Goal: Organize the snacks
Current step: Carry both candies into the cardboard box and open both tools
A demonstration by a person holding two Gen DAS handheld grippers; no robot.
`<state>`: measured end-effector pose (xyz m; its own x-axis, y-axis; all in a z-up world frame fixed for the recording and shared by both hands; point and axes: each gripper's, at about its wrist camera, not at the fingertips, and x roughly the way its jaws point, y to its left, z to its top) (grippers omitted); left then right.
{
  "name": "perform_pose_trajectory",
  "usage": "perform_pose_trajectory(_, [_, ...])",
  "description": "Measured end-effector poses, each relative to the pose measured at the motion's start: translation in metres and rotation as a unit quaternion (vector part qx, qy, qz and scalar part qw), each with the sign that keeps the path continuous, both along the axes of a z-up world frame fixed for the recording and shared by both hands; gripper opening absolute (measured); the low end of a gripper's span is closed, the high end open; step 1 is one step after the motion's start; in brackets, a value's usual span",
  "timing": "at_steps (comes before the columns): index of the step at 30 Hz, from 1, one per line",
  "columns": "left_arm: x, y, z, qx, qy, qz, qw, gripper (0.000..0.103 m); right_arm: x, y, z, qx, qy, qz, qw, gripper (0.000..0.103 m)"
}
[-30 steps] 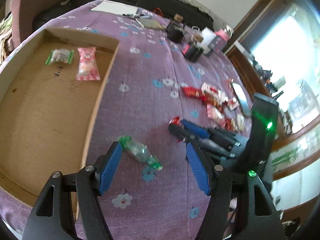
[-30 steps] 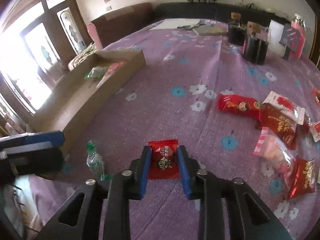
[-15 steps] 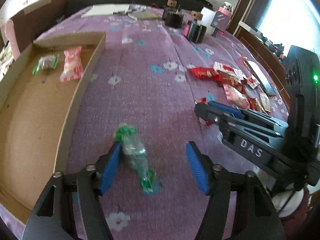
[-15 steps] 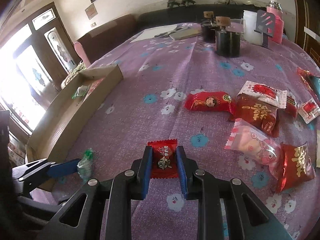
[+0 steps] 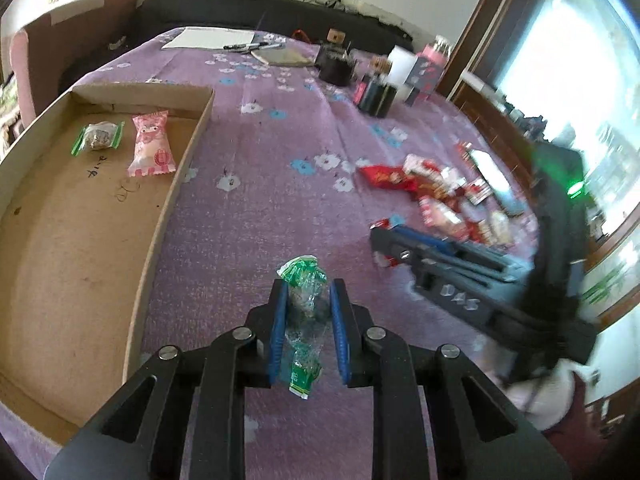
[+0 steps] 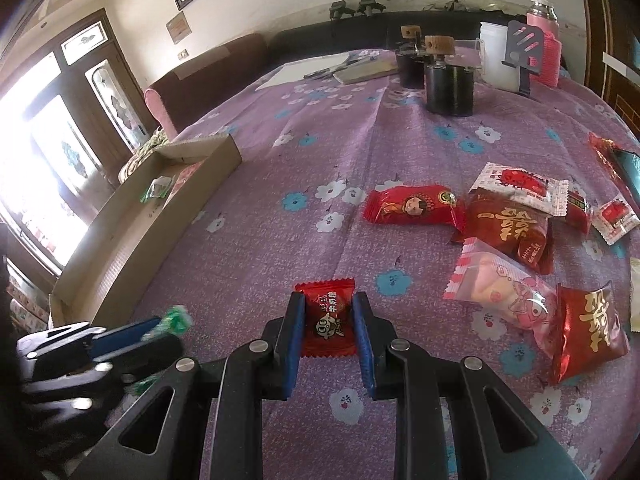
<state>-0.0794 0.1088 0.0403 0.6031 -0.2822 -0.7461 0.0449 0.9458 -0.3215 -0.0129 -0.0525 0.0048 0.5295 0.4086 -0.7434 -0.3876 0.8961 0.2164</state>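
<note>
My left gripper (image 5: 307,300) is shut on a green-ended clear candy (image 5: 304,300) and holds it above the purple flowered cloth, right of the shallow cardboard box (image 5: 176,184). In the box lie a green candy (image 5: 97,139) and a pink candy (image 5: 152,150). My right gripper (image 6: 329,320) is shut on a small red candy (image 6: 328,320). A pile of red and pink snack packs (image 6: 508,232) lies to its right; it also shows in the left wrist view (image 5: 432,196). The left gripper (image 6: 100,344) shows at the lower left of the right wrist view.
At the far end of the table stand dark jars (image 6: 448,80), a white container (image 6: 494,56), a pink bottle (image 6: 544,44), papers and pens (image 5: 212,38). The cardboard box (image 6: 132,232) lies along the table's left edge. A sofa runs behind.
My left gripper has closed on the green candy and lifted it off the cloth. My right gripper still holds the red candy and has risen a little.
</note>
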Motion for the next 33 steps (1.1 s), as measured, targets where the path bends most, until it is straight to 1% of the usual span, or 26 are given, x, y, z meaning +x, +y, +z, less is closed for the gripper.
perform_pose_trajectory(3, [-0.008,0.016,0.014,-0.019,-0.014,0.009,0.9997,0.018,0.000,-0.001,0.000,0.000,0.000,-0.004,1.000,0.025])
perform_pose_trajectory(6, [-0.020,0.048,0.032,-0.033,-0.032,0.033,0.9984,0.018,0.000,-0.002,0.000,-0.002,-0.003,-0.011,1.000,0.025])
perform_pose_trajectory(8, [-0.026,0.071,0.041,-0.037,-0.041,0.049,0.9973,0.018,0.001,-0.002,0.000,-0.004,-0.003,-0.017,1.000,0.025])
perform_pose_trajectory(10, [-0.031,0.098,0.051,-0.029,-0.048,0.070,0.9960,0.018,0.000,-0.002,0.003,-0.013,-0.007,-0.025,1.000,0.025])
perform_pose_trajectory(11, [-0.032,0.109,0.055,-0.025,-0.049,0.079,0.9954,0.018,0.000,0.000,0.006,-0.015,-0.009,-0.026,1.000,0.025])
perform_pose_trajectory(14, [-0.029,0.145,0.065,-0.017,-0.050,0.100,0.9935,0.018,-0.004,0.012,0.026,-0.001,-0.012,-0.012,1.000,0.025])
perform_pose_trajectory(17, [-0.014,0.171,0.069,-0.005,-0.050,0.116,0.9920,0.018,-0.008,0.041,0.053,0.001,-0.027,0.015,1.000,0.024])
perform_pose_trajectory(21, [0.016,0.195,0.061,-0.021,-0.026,0.121,0.9921,0.019,-0.003,0.093,0.079,0.009,-0.025,0.061,0.998,0.024])
perform_pose_trajectory(24, [0.043,0.205,0.052,-0.024,-0.006,0.120,0.9925,0.018,0.008,0.131,0.085,0.016,-0.012,0.085,0.996,0.024])
perform_pose_trajectory(26, [0.058,0.210,0.044,-0.021,0.004,0.125,0.9919,0.018,0.015,0.153,0.081,0.019,0.002,0.096,0.995,0.024])
perform_pose_trajectory(28, [0.073,0.215,0.032,-0.023,0.015,0.129,0.9912,0.019,0.025,0.177,0.069,0.018,0.024,0.108,0.994,0.024])
perform_pose_trajectory(33, [0.109,0.229,-0.003,-0.049,0.049,0.147,0.9867,0.019,0.043,0.221,0.033,-0.014,0.051,0.116,0.992,0.024])
